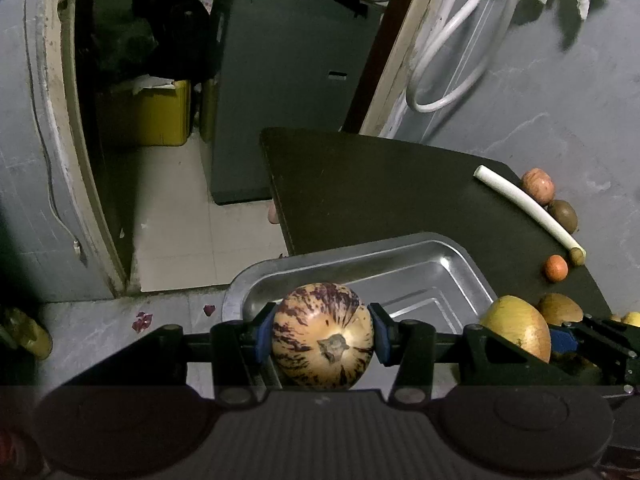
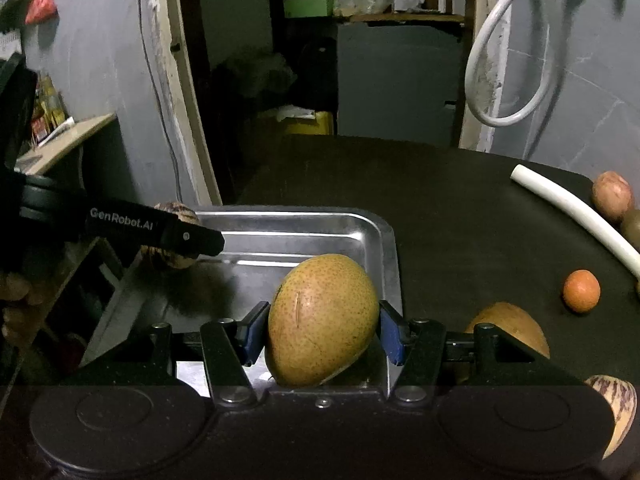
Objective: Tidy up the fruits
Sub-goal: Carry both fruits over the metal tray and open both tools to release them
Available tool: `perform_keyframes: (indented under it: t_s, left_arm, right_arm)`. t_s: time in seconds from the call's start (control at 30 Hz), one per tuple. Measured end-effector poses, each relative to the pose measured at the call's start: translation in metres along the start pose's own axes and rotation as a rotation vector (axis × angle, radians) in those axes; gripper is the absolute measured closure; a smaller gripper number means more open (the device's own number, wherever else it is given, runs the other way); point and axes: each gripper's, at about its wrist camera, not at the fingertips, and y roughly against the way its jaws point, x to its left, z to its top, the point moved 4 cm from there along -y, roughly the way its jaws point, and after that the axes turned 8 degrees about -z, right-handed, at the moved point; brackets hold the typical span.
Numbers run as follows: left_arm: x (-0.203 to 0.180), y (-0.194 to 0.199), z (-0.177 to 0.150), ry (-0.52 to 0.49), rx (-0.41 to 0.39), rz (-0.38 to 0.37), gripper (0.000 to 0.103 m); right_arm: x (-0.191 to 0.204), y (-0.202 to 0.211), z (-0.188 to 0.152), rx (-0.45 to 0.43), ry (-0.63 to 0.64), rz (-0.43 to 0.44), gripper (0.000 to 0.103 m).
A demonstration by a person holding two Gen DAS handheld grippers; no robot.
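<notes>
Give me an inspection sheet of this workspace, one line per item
Surface: dark tabletop, no damage seen.
Job's things: silver metal tray; purple-streaked cream melon; speckled yellow-brown mango; small orange fruit, reddish apple and brown kiwi loose on the tabletop.
Clutter: white plastic tube lying beside the loose fruit.
Grippers: left tool shut on the melon; right tool shut on the mango, over the tray.
Cables: looped white cable on wall.
Surroundings: open doorway, yellow bin.
</notes>
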Motion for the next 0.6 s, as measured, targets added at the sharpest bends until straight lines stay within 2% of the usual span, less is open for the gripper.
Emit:
perform_keyframes:
  t_s: [0.27,0.37,0.6]
  left_arm:
    - [-0.004,-0.003,0.0,-0.013,-0.001,0.004,0.051]
    - [-0.003,-0.001,-0.001,0.009,-0.007,-0.009,0.047]
    - [-0.002,0.008,-0.002,0.06,-0.022,-0.013,0.031]
  right_arm:
    - [0.012,-0.004,-0.001,-0.007,0.073,-0.009,0.044]
    - [0.013,-0.003,-0.002,-0.01,0.086,-0.016,0.043]
    - [0.01,0.013,-0.01,-0.024,0.09,-0.003,0.027]
